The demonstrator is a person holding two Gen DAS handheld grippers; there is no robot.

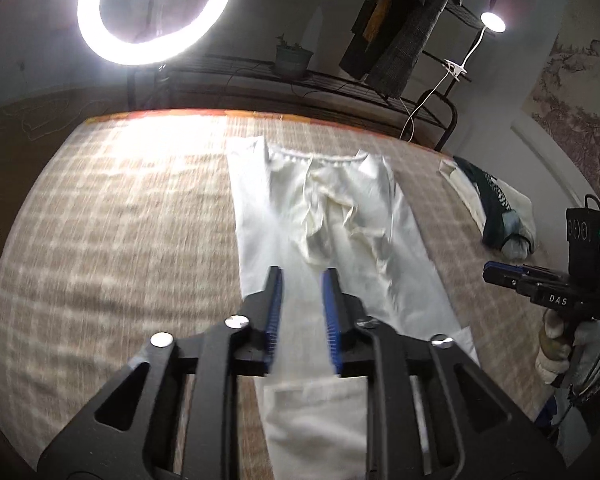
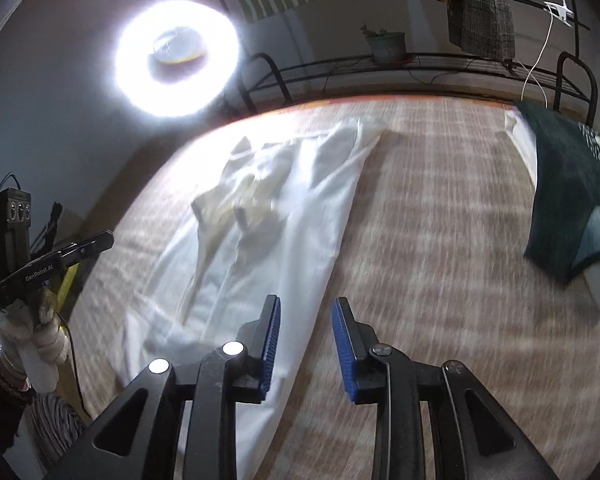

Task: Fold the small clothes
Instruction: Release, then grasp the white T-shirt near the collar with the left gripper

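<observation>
A pair of white trousers (image 1: 340, 216) lies flat and lengthwise on the checked beige cover (image 1: 100, 220), waistband at the far end, with creased folds around the crotch. My left gripper (image 1: 303, 276) hovers over the near part of the trousers, jaws a little apart with nothing between them. My right gripper (image 2: 307, 304) hangs above the trousers' (image 2: 284, 200) right edge, also open and empty. Each gripper shows in the other's view, held by a gloved hand: the right gripper (image 1: 490, 274) off the cloth's right side, the left gripper (image 2: 106, 240) off its left side.
A pile of dark green and white clothes (image 1: 496, 208) (image 2: 568, 192) lies at the far right of the cover. Behind the far edge stand a black metal rack (image 1: 300, 80), a bright ring light (image 1: 156, 12) and hanging garments (image 1: 404, 40).
</observation>
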